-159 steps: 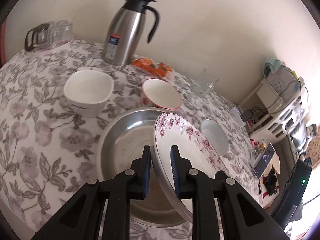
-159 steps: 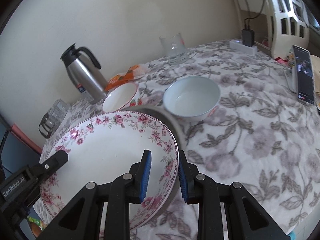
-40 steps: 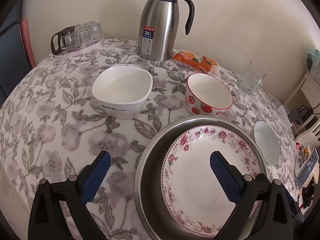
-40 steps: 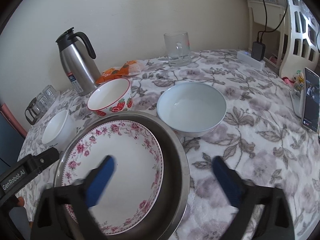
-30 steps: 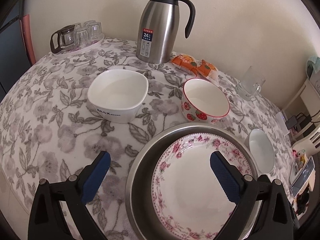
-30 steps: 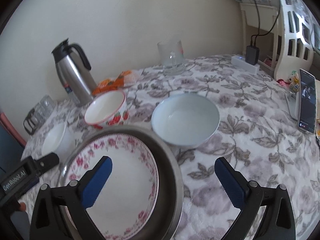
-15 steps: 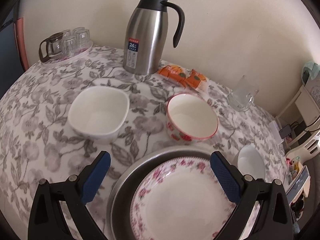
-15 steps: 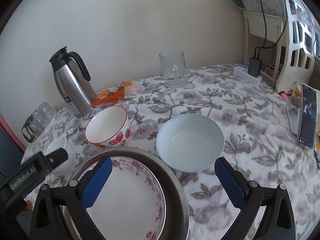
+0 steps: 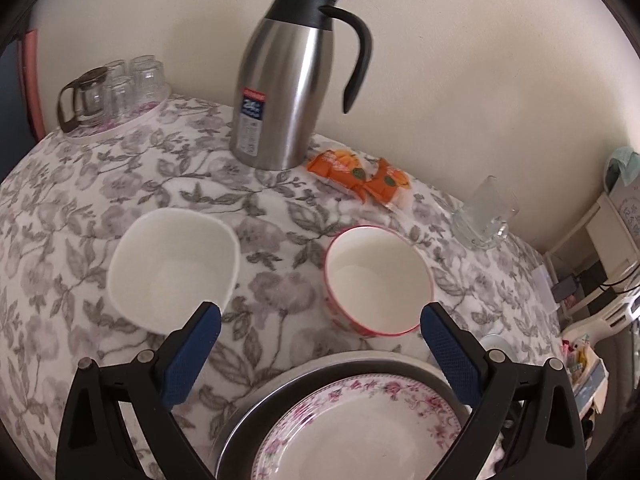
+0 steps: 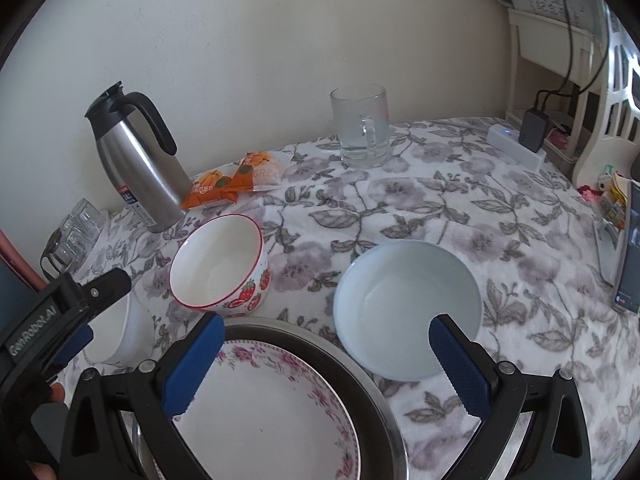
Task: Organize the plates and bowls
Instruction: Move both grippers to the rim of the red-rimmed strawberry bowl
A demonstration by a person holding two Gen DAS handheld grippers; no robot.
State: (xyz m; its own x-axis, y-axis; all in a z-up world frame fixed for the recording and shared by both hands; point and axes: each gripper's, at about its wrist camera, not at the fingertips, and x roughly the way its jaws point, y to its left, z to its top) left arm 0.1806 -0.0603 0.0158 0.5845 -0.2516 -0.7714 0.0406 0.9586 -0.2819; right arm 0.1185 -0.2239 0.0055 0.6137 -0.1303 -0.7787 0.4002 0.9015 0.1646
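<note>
Left wrist view: left gripper point(image 9: 320, 350), jaws spread wide, nothing between the blue pads point(image 9: 192, 354), held above the table point(image 9: 60, 200) w/ grey floral cloth. Floral plate point(image 9: 360, 436) lies flat inside the steel pan point(image 9: 256, 404) at bottom centre, partly behind the right finger. Beyond the pan, between the fingers: strawberry bowl point(image 9: 378, 282), red rim, upright, empty. To its left and apart from it: white bowl point(image 9: 172, 268), squarish, upright, empty; its near edge is behind the left pad. Thermos point(image 9: 296, 80) stands at the back by the wall; snack packs point(image 9: 360, 178) lie just right of its base. Glass mug point(image 9: 484, 214) farther right. Tray of small glasses point(image 9: 116, 88) at far left corner. Sliver of pale bowl point(image 9: 496, 342) shows beside the right finger.

Right wrist view: right gripper point(image 10: 326, 364), jaws likewise wide apart, empty. Floral plate point(image 10: 276, 412) in steel pan point(image 10: 372, 396) below the fingers. Pale bowl point(image 10: 408, 304), upright, empty, just right of the pan rim; touching or not, cannot tell. Strawberry bowl point(image 10: 222, 266) just behind the pan, left of pale bowl. White bowl point(image 10: 116, 332) at left, partly behind the left gripper point(image 10: 60, 312), which enters from the left edge; a hand point(image 10: 44, 420) holds it lower left. Thermos point(image 10: 136, 156), snack packs point(image 10: 236, 178), glass mug point(image 10: 362, 126) along the back; small glasses point(image 10: 76, 228) at left. Power strip point(image 10: 516, 150) w/ plugged adapter at right rear; phone point(image 10: 632, 248) upright at right edge.
</note>
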